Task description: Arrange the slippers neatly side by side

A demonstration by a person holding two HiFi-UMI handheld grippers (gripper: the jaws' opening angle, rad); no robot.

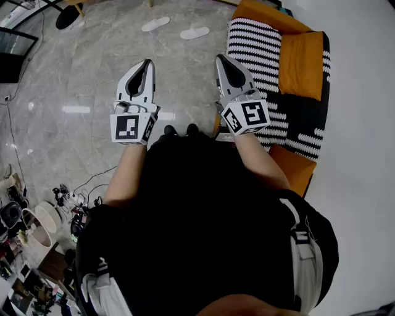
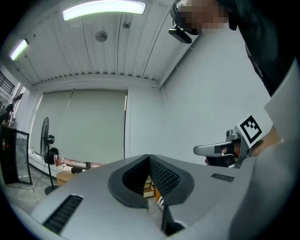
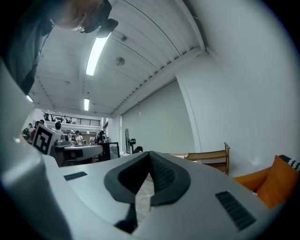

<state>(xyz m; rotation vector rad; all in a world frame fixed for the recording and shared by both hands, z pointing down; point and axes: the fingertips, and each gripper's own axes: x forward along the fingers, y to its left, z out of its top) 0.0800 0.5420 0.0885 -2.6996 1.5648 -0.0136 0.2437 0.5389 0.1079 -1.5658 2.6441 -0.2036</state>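
Two white slippers lie on the grey marble floor far ahead, one (image 1: 155,24) to the left of the other (image 1: 195,32), a short gap between them and each angled differently. My left gripper (image 1: 148,62) is held at chest height, pointing forward, its jaws shut with nothing in them. My right gripper (image 1: 221,58) is level with it and also shut and empty. Both are well short of the slippers. In the left gripper view the jaws (image 2: 149,157) meet, and the right gripper (image 2: 215,150) shows beside them. The right gripper's jaws (image 3: 150,153) are pressed together too.
An orange sofa (image 1: 302,58) with a black-and-white striped blanket (image 1: 256,40) stands close on the right. A fan base (image 1: 68,18) sits at the far left. Cables and small clutter (image 1: 37,216) lie at the lower left. A wooden bench (image 3: 208,157) stands by the wall.
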